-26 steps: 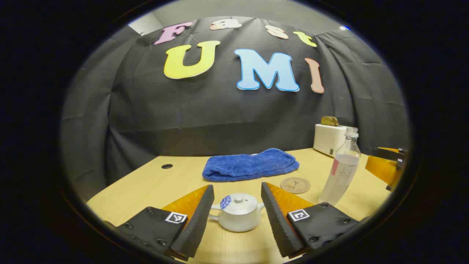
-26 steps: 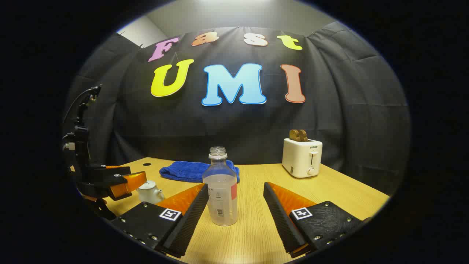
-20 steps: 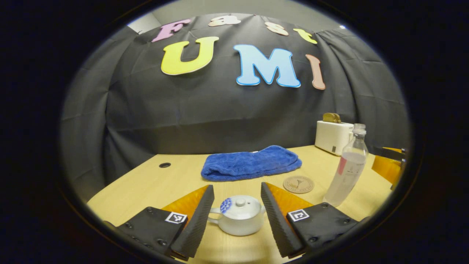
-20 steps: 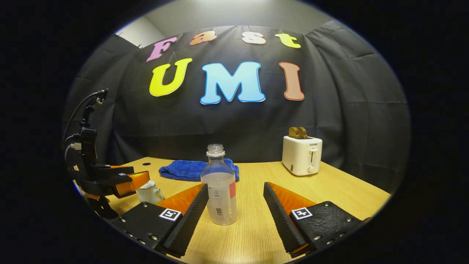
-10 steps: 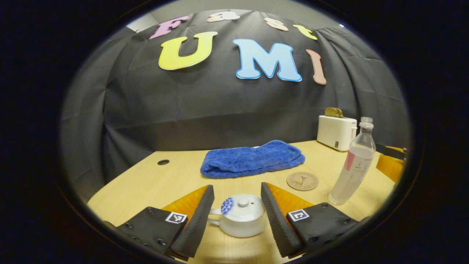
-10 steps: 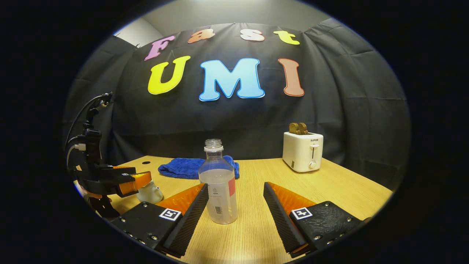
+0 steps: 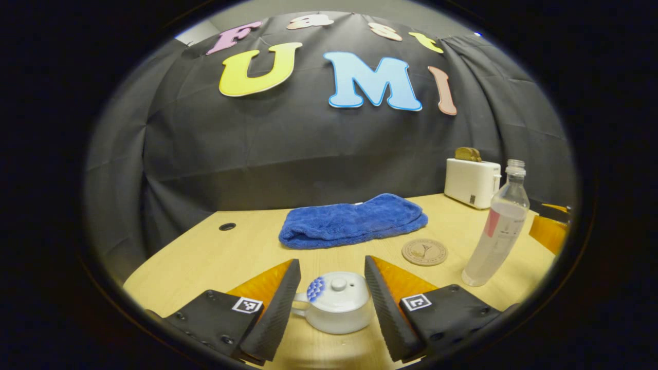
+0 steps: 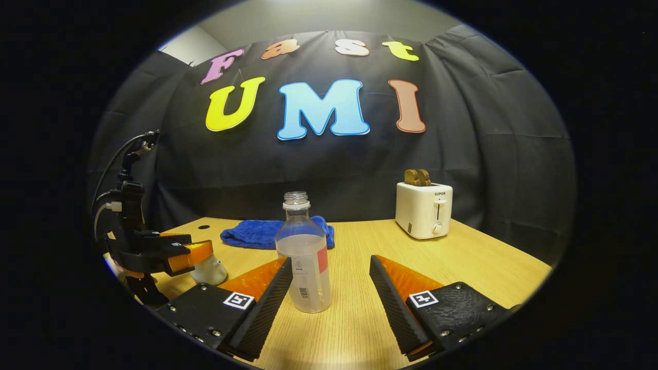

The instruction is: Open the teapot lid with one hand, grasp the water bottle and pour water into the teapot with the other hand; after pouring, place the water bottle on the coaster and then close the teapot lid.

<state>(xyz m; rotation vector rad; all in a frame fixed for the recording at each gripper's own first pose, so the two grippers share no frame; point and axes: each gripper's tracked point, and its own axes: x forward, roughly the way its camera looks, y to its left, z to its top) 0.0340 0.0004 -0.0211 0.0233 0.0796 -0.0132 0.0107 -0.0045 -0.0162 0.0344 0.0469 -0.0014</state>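
A small white teapot [image 7: 336, 307] with its lid [image 7: 336, 293] on stands on the wooden table between the fingers of my left gripper [image 7: 331, 272], which is open around it without touching. In the right gripper view the teapot [image 8: 207, 271] sits at the left, partly behind the left gripper [image 8: 177, 254]. An uncapped clear water bottle [image 8: 304, 254], part full, stands upright between the spread fingers of my right gripper [image 8: 331, 270], close to the left one. In the left gripper view the bottle [image 7: 497, 230] stands at the right. A round coaster [image 7: 424, 252] lies between teapot and bottle.
A folded blue towel [image 7: 353, 221] lies at the back of the table [image 7: 205, 257], with a cable hole [image 7: 226, 226] to its left. A white toaster [image 8: 423, 209] holding toast stands at the back right. The black cloth wall closes off the rear.
Both grippers have sunk and edged forward a little. The teapot sits slightly deeper between the left fingers, and the bottle slightly nearer the right gripper's left finger. Neither object has moved.
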